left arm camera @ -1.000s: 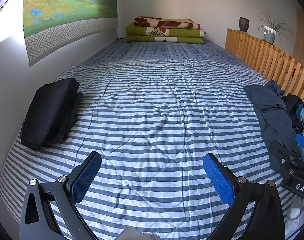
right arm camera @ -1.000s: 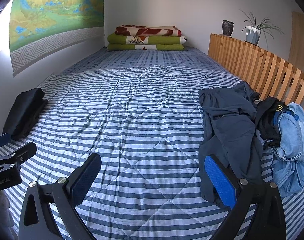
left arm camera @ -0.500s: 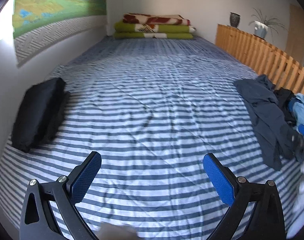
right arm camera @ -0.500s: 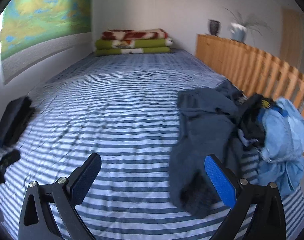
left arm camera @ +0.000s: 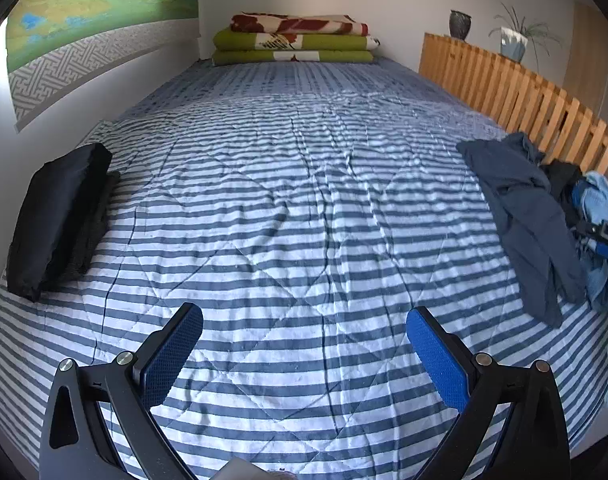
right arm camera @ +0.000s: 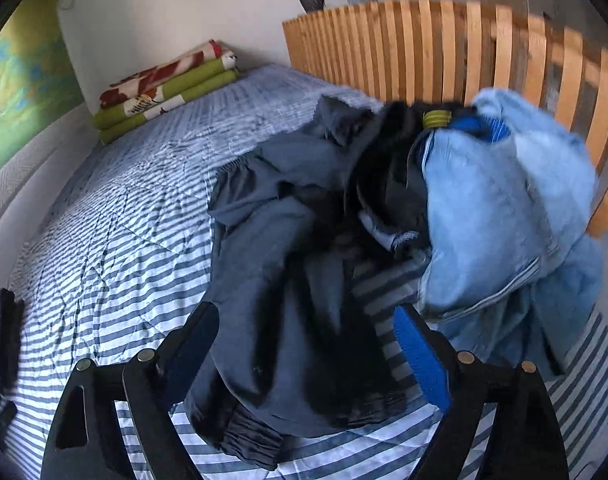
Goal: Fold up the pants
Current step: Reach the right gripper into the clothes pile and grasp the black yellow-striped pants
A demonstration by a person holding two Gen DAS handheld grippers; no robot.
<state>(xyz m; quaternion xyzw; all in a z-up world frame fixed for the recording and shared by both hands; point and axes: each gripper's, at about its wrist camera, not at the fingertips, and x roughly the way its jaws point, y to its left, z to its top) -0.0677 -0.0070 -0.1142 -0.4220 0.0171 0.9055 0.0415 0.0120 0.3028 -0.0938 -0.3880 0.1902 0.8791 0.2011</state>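
Observation:
Crumpled dark grey pants [right arm camera: 280, 280] lie at the right side of the striped bed, also seen in the left wrist view [left arm camera: 523, 208]. My right gripper [right arm camera: 305, 314] hovers right over their lower end; its jaws are closing, with the grey cloth between the fingers but not pinched. A black garment [right arm camera: 391, 160] and light blue jeans [right arm camera: 503, 208] are heaped just beyond. My left gripper [left arm camera: 304, 314] stands open above bare quilt [left arm camera: 304, 200], with nothing between its fingers. Folded black pants [left arm camera: 60, 216] rest at the bed's left edge.
A wooden slatted rail [right arm camera: 463, 48] runs along the bed's right side, close behind the clothes pile. Folded green and red blankets [left arm camera: 296, 40] are stacked at the far end. A vase [left arm camera: 459, 24] and a potted plant [left arm camera: 513, 42] sit beyond the rail. A wall borders the left.
My right gripper has swung right and rolled, from over open quilt to directly above the grey pants and the pile. The left gripper has shifted only slightly and stays open.

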